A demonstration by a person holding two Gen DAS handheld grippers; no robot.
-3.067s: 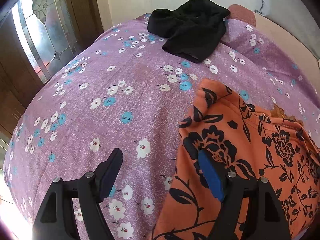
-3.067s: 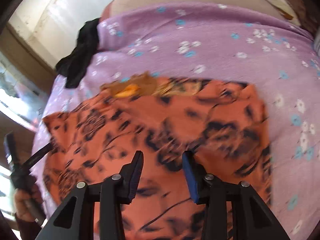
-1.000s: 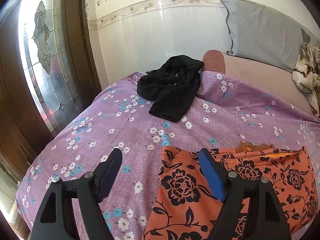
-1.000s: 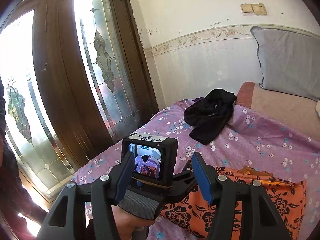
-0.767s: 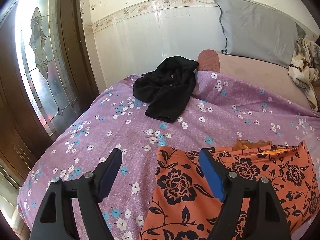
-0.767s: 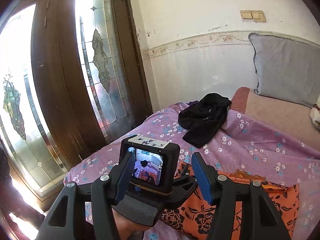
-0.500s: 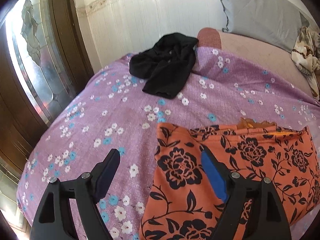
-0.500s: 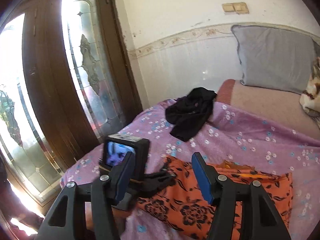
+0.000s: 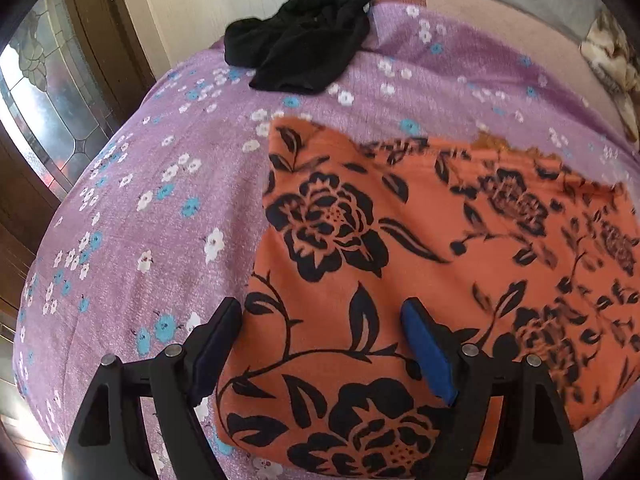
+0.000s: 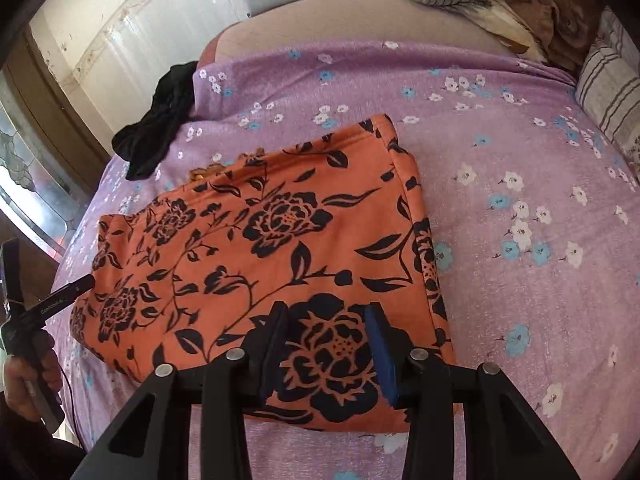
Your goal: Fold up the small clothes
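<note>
An orange garment with black flowers (image 9: 420, 248) lies folded flat on the purple flowered bedsheet (image 9: 160, 184); it also shows in the right wrist view (image 10: 260, 248). My left gripper (image 9: 320, 344) is open and empty, low over the garment's near left edge. My right gripper (image 10: 328, 344) is open and empty, just above the garment's near right part. The left gripper's body (image 10: 24, 312) shows at the garment's left corner in the right wrist view.
A black garment (image 9: 304, 48) lies crumpled at the sheet's far end; it also shows in the right wrist view (image 10: 160, 124). A patterned blanket (image 10: 500, 4) and a striped pillow (image 10: 608, 92) lie at the far right. A glass door (image 9: 48, 120) stands left of the bed.
Both grippers have tilted down and come close to the orange garment. The right gripper has swung right, from facing the door to looking down at the garment. Both stay open.
</note>
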